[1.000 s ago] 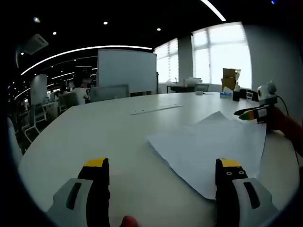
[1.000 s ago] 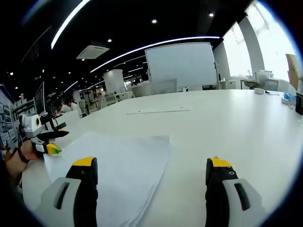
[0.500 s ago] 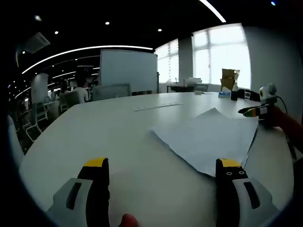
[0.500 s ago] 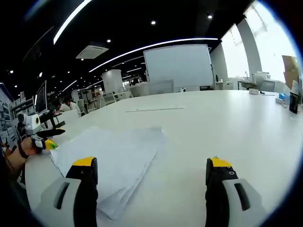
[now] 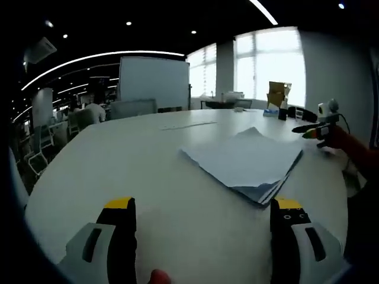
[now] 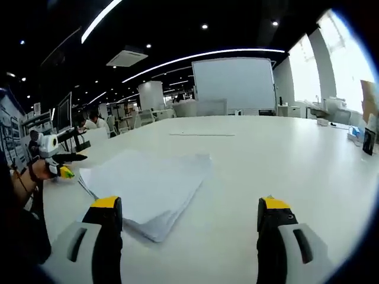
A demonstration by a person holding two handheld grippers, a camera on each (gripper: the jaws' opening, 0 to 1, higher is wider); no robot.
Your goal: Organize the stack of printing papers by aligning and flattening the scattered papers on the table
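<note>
Lying between both grippers, papers (image 5: pixel 246 163) sit ahead-right of left gripper (image 5: pixel 204 228), ahead-left of right gripper (image 6: pixel 186 228); both open, empty, similarly near; sheet edges fanned.

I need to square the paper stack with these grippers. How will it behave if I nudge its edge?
The paper stack is loose thin sheets with staggered edges, so they will probably slide over each other rather than move as one. The white table looks smooth, so the whole pile may skid. A lifted corner would likely droop.
</note>
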